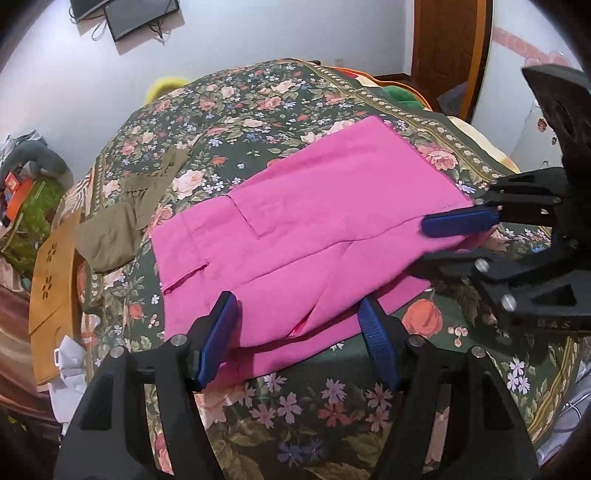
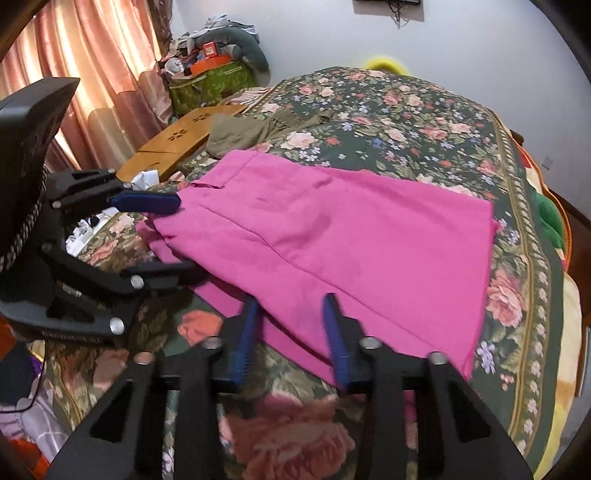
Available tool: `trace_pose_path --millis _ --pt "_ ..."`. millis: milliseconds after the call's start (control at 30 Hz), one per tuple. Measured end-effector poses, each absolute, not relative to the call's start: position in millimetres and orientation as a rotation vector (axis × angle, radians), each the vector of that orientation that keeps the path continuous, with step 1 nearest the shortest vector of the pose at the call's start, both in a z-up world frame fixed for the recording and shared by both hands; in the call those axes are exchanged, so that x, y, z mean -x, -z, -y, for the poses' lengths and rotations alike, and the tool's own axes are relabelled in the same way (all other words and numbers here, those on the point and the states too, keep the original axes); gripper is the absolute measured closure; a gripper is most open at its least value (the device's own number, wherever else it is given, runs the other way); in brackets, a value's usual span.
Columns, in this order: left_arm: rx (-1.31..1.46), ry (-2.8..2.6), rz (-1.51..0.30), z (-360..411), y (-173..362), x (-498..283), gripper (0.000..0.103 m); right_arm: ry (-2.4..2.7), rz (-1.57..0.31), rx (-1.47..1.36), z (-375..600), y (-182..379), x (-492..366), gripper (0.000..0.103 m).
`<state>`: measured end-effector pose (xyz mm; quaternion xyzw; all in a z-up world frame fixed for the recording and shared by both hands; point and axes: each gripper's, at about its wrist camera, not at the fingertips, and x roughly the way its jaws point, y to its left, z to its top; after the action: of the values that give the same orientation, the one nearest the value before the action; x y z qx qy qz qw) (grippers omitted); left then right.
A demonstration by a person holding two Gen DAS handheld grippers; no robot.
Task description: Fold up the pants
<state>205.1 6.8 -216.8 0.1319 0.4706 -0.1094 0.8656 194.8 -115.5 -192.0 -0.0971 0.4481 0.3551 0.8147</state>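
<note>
right tongs (image 2: 291, 332) blurred, pink pants (image 2: 332, 240) edge hidden beneath them, wall screen (image 1: 142, 16) cut off by frame top

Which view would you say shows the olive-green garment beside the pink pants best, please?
The left wrist view: the olive-green garment lies spread across the floral bedspread. The right wrist view shows it smaller, farther off.

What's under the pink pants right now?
The pink pants lie folded on the floral bedspread, which shows all around them. Whatever sits beneath the fabric itself is covered, so I cannot tell.
</note>
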Motion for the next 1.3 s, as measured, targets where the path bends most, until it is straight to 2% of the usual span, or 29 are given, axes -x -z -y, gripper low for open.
trace_pose_path --millis 67,133,267,367,433,633,867,1033,1100,1167,1267,1300 --pt "-0.275 0.234 -0.979 -7 218 -205 0.04 -0.774 -0.951 0.203 113 192 -194 0.094" --pt "-0.28 0.227 -0.977 -7 219 -206 0.049 -0.782 -0.926 0.212 110 189 -192 0.096" --pt "-0.3 0.197 -0.961 -9 218 -205 0.077 -0.792 -0.879 0.212 110 180 -187 0.098" --pt "-0.316 0.174 -0.931 -9 212 -201 0.088 -0.8 -0.859 0.217 109 175 -184 0.098" --pt "-0.326 0.17 -0.914 -9 209 -197 0.09 -0.804 -0.851 0.228 108 173 -182 0.099" --pt "-0.322 0.193 -0.931 -9 211 -186 0.091 -0.809 -0.863 0.238 110 178 -178 0.099" --pt "-0.251 0.22 -0.981 -17 210 -178 0.083 -0.806 -0.933 0.174 120 183 -178 0.097" --pt "-0.166 0.216 -0.982 -34 196 -174 0.082 -0.8 -0.938 0.107 130 170 -180 0.094" --pt "-0.142 0.196 -0.962 -40 188 -172 0.082 -0.791 -0.924 0.09 131 164 -181 0.089" --pt "-0.123 0.18 -0.936 -46 179 -172 0.079 -0.777 -0.907 0.07 131 159 -183 0.078" --pt "-0.11 0.153 -0.892 -54 168 -175 0.066 -0.763 -0.9 0.059 125 158 -187 0.075" --pt "-0.103 0.146 -0.884 -56 166 -177 0.066 -0.758 -0.904 0.059 122 158 -189 0.075"
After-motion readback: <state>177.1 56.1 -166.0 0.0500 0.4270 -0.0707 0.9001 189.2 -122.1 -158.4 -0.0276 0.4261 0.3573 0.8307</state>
